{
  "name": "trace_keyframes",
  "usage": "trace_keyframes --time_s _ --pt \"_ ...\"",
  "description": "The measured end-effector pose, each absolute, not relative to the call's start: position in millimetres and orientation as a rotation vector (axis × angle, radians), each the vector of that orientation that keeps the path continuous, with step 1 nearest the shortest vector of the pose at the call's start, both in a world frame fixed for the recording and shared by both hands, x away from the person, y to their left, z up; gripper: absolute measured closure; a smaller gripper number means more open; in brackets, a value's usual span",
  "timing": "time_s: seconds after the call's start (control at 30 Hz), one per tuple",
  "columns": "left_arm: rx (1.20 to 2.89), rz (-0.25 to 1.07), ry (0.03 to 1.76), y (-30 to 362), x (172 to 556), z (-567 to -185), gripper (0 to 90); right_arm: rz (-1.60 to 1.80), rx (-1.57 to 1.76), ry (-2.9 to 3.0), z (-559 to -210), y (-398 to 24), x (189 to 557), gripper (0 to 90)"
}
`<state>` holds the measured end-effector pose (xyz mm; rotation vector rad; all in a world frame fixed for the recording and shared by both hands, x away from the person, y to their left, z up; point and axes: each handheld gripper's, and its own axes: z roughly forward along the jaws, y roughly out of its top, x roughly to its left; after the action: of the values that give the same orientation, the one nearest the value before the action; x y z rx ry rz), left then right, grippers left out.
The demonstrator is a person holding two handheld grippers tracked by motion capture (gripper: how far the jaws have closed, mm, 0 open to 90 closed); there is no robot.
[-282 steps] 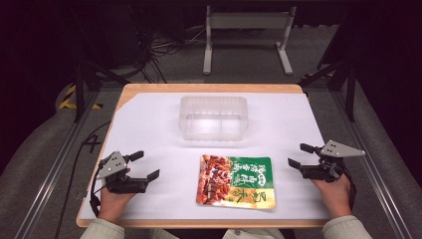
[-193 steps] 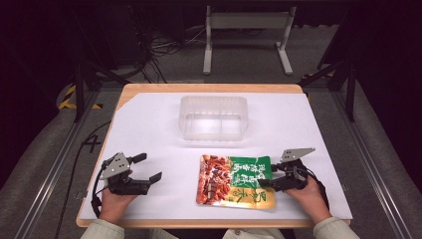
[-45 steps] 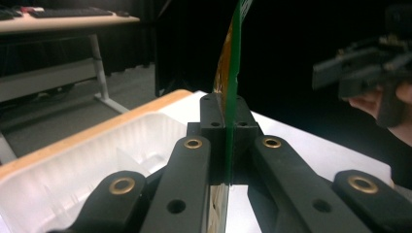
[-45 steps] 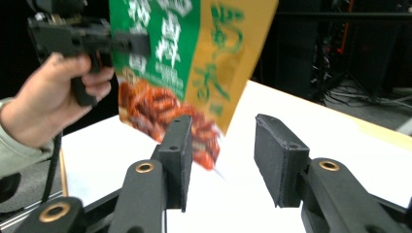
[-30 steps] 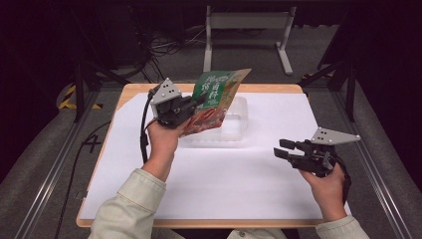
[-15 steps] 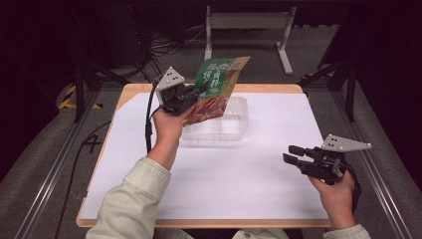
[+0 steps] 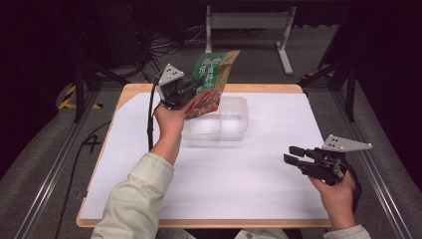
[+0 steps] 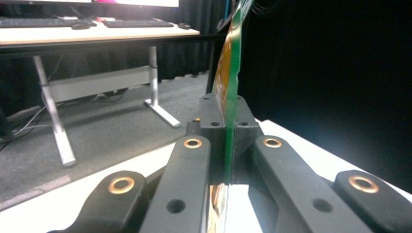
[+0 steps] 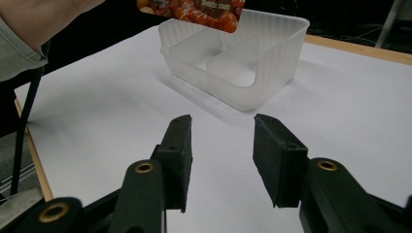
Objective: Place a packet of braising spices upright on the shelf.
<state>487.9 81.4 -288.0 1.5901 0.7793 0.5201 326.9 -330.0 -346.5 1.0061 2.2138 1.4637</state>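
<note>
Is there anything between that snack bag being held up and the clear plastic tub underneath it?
Nothing visible. The left gripper is shut on the snack bag, holding it in the air over the clear tub. Both of the tub's compartments look empty, and the right gripper is open, well off to the side.

Lab, black curtains point(image 7: 388, 74), floor cables point(image 7: 164, 45)

**Materials and finishes on the table**

The snack pouch point(image 7: 210, 79) is glossy printed film, smooth, catching light along its thin edge. The container point(image 7: 219, 119) is frosted translucent plastic, smooth-walled. A matt white paper sheet point(image 7: 239, 174) covers the table point(image 7: 134, 92), whose pale wood shows at the edges. The left gripper point(image 7: 191, 89) and right gripper point(image 7: 293, 155) are matt black plastic with brass-coloured rivets.
</note>
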Motion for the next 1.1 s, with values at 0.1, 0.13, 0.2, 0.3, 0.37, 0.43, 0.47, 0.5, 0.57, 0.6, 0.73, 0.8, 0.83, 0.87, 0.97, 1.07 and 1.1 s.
trace_keyframes --time_s 0.1,0.13,0.2,0.3,0.37,0.43,0.47,0.5,0.57,0.6,0.73,0.8,0.83,0.87,0.97,1.07,1.1 --pt "1.587 0.523 0.794 80 491 -290 87.8 1.466 1.003 2.214 -346 -330 327 58.4" --pt "1.586 0.521 0.805 79 492 -292 87.8 1.469 1.004 2.213 -346 -330 328 58.4" --pt "1.583 0.52 0.812 77 495 -294 87.8 1.474 0.998 2.212 -345 -330 327 58.4" --pt "1.582 0.517 0.826 75 499 -298 87.8 1.477 0.992 2.214 -345 -329 327 58.5" --pt "1.585 0.521 0.832 72 502 -300 87.8 1.476 0.989 2.218 -345 -329 328 58.4" --pt "1.585 0.521 0.844 69 504 -304 87.8 1.481 0.992 2.221 -346 -330 328 58.4" --pt "1.583 0.52 0.845 68 504 -305 87.8 1.481 0.992 2.222 -346 -330 328 58.4" --pt "1.583 0.52 0.845 68 504 -305 87.8 1.483 0.992 2.222 -346 -330 328 58.4" --pt "1.586 0.522 0.845 65 505 -307 87.7 1.485 0.991 2.221 -346 -331 328 58.4" --pt "1.588 0.521 0.844 64 505 -308 87.7 1.485 0.99 2.221 -346 -331 328 58.3" --pt "1.59 0.527 0.848 62 504 -311 87.4 1.488 0.979 2.221 -345 -331 327 58.0" --pt "1.587 0.519 0.857 61 504 -314 87.4 1.49 0.976 2.22 -344 -331 327 58.0" --pt "1.59 0.512 0.863 62 505 -315 87.3 1.492 0.972 2.218 -343 -331 326 57.9" --pt "1.587 0.509 0.868 62 505 -316 87.3 1.493 0.969 2.212 -342 -332 325 57.9" --pt "1.573 0.493 0.872 63 506 -321 87.3 1.495 0.971 2.213 -343 -332 325 57.8" --pt "1.566 0.48 0.892 62 507 -323 87.3 1.492 0.979 2.221 -344 -331 326 57.7" --pt "1.563 0.476 0.892 62 508 -324 87.3 1.491 0.979 2.225 -344 -331 326 57.7"
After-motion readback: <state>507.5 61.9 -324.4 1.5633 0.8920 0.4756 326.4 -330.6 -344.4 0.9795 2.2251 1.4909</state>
